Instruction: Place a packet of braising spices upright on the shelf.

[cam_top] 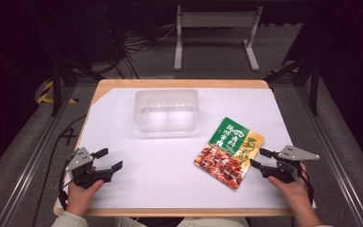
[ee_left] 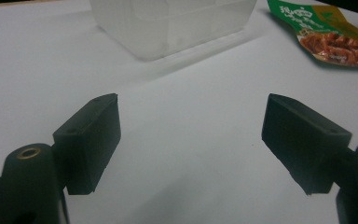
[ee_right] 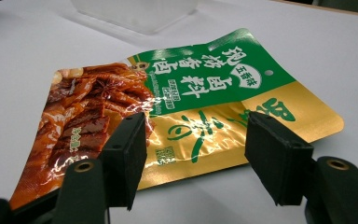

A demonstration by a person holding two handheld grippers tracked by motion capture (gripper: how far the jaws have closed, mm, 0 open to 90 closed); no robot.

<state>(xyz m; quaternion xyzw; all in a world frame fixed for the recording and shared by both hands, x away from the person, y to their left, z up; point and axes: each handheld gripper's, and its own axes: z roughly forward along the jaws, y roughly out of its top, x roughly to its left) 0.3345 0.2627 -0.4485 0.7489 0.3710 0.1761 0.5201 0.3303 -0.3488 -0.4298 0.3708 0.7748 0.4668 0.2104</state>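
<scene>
One flat seasoning pouch (ee_right: 177,107) lying on the white tabletop (cam_top: 170,179) just ahead of the right gripper (cam_top: 261,159), jaws spread wide and empty around its near edge, likely lined up for a pinch on that edge. One clear plastic tub (ee_left: 172,23) well beyond the left gripper (ee_left: 191,140), jaws likewise apart and holding nothing, parked over bare tabletop. Two grippers, one pouch, one tub.
</scene>
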